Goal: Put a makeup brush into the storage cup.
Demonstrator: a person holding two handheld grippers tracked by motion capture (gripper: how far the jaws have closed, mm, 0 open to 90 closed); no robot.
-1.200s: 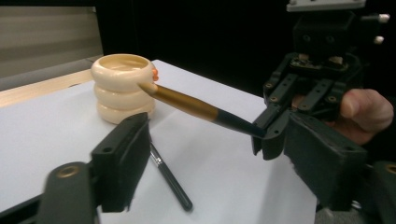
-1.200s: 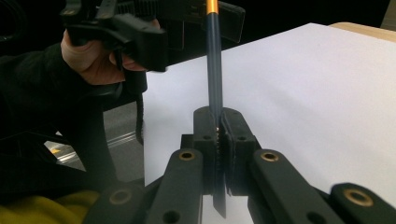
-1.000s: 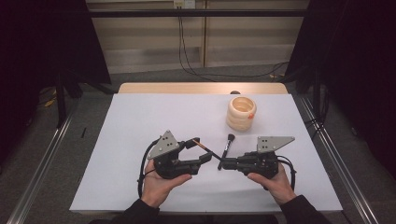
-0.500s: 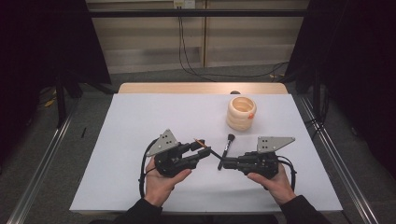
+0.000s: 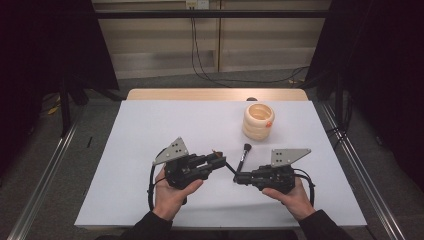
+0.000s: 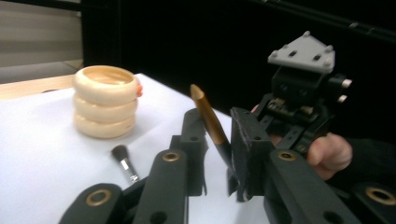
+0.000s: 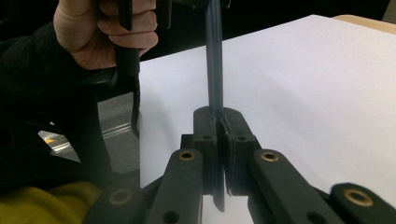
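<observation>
My right gripper point(image 5: 236, 177) point(image 7: 218, 126) is shut on the black handle of a thin brush point(image 7: 215, 70). The brush slants up and left toward my left gripper point(image 5: 220, 160). In the left gripper view, the brush's golden-brown pointed end point(image 6: 205, 109) rises between that gripper's point(image 6: 217, 149) jaws. It leans on the right jaw, and a gap shows on its other side, so the jaws stand open around it. A second, small brush point(image 5: 243, 155) point(image 6: 122, 158) lies flat on the white table just beyond both grippers.
A cream ringed holder point(image 5: 258, 121) point(image 6: 105, 100) with a small orange bit on its side stands at the back right of the white table point(image 5: 150, 130). A wooden strip point(image 5: 200, 94) runs along the far edge. Metal rails flank both sides.
My left gripper has moved right toward the right one and its jaws have narrowed around the free end of the held brush. The right gripper has stayed in place.
</observation>
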